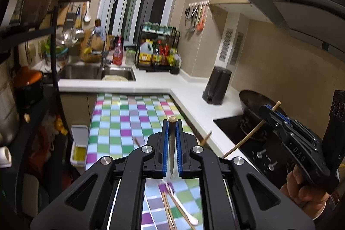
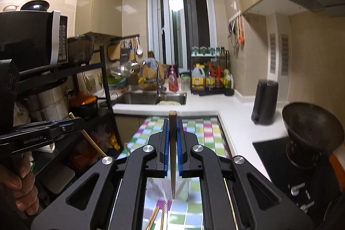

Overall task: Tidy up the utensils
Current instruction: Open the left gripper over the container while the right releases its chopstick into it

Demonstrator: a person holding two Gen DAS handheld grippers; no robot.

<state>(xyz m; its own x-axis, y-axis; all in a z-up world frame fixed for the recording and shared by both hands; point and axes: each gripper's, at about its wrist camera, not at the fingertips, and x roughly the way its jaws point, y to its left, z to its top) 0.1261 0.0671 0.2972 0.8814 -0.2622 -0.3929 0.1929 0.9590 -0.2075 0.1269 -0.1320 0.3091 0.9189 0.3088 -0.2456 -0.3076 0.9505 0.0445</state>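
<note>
My left gripper (image 1: 172,122) is shut on a brown chopstick (image 1: 171,148) that runs back along its blue pads, held high above the checkered tablecloth (image 1: 120,122). Off to the right, my right gripper (image 1: 266,110) is shut on a pale bamboo chopstick (image 1: 248,137) that slants down to the left. In the right wrist view the right gripper (image 2: 172,120) clamps its chopstick (image 2: 172,154), and the left gripper (image 2: 80,121) at the left grips a chopstick (image 2: 92,141). More chopsticks (image 1: 167,210), a white spoon (image 1: 189,217) and a striped straw (image 1: 169,188) lie on the cloth below.
A black wok (image 1: 252,102) sits on the stove at the right, with a black kettle (image 1: 217,85) behind it. A sink (image 1: 97,72) and a bottle rack (image 1: 157,53) stand at the back. A black shelf rack (image 2: 105,87) with a microwave (image 2: 32,40) fills the left. A range hood (image 1: 291,3) hangs at the upper right.
</note>
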